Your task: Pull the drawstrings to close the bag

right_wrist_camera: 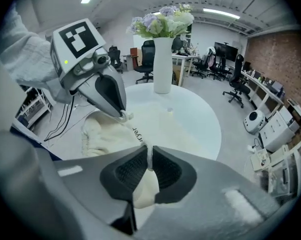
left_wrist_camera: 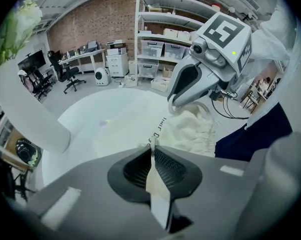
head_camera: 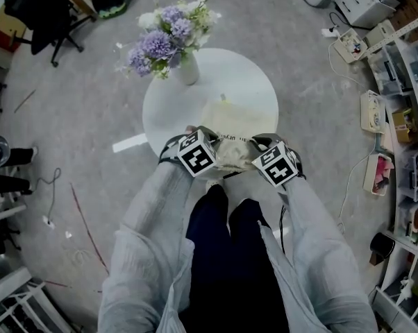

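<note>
1. The round white table carried a vase of flowers at its far side and the task's thing at its near edge.
2. The cream bag lay flat there, its mouth toward the person and bunched between the 2 grippers.
3. The left gripper was clenched on a cream strand at the mouth. The right gripper was clamped on another, on the opposite side.
4. Each strand was probably a drawstring. Pulling well would likely mean drawing the 2 grippers straight apart and level, at an even pace, so the mouth cinches without dragging the bag off the edge.
5. In the head view the marker cubes hid the jaws and most of the mouth. No view showed whether cord or hem was pinched, nor how far the mouth was shut.
</note>
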The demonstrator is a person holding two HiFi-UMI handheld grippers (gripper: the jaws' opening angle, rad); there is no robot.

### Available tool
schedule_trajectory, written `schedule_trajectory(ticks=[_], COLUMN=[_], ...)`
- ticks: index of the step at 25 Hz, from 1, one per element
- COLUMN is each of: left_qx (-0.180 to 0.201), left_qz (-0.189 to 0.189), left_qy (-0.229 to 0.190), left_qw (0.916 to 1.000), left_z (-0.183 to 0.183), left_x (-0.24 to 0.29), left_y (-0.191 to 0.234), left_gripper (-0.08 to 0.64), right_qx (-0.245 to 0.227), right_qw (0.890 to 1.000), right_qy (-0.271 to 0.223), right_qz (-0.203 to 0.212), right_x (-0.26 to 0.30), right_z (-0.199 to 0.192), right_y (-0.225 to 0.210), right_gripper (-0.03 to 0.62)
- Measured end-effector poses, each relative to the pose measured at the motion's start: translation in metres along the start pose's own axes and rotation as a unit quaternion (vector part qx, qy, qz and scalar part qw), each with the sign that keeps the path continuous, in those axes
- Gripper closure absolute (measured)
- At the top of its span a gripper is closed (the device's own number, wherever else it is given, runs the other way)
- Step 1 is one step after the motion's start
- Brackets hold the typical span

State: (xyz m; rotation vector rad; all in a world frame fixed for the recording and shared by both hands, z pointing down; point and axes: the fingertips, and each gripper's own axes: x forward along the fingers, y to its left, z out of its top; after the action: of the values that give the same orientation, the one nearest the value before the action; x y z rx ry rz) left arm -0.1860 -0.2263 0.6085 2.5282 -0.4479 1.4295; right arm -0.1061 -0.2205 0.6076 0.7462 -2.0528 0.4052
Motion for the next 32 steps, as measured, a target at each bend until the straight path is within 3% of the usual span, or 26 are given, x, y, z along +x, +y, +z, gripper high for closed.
schedule_trajectory(ticks=[4, 9, 12, 24, 32], left_qx=[-0.03, -0.067, -0.07, -0.093, -0.128], left_qz=[-0.004, -0.016, -0.015, 0.035, 0.068], left_qy=[-0.018, -0.028, -0.025, -0.046, -0.08], left_qw=[0.9994, 0.9972, 0.9972, 0.994, 0.9862], left_z=[0.005, 0.01, 0.006, 0.008, 0.014], left_x=[-0.003, -0.007, -0.01, -0.039, -0.071], left_y=[0.002, -0.001, -0.004, -0.012, -0.036], left_gripper=[0.49, 0.305, 0.278, 0.267, 0.267], right_qx=[0.058, 0.085, 0.085, 0.126, 0.138], right_qw=[0.997, 0.992, 0.991, 0.984, 0.975], right_qy=[-0.012, 0.005, -0.004, -0.074, -0.125], right_qz=[0.038, 0.094, 0.099, 0.106, 0.119], right_x=[-0.002, -0.006, -0.011, -0.047, -0.089], right_z=[0.003, -0.001, -0.003, -0.006, -0.008], right_y=[0.002, 0.015, 0.017, 0.02, 0.037], right_gripper=[0.49, 0.286, 0.209, 0.195, 0.207])
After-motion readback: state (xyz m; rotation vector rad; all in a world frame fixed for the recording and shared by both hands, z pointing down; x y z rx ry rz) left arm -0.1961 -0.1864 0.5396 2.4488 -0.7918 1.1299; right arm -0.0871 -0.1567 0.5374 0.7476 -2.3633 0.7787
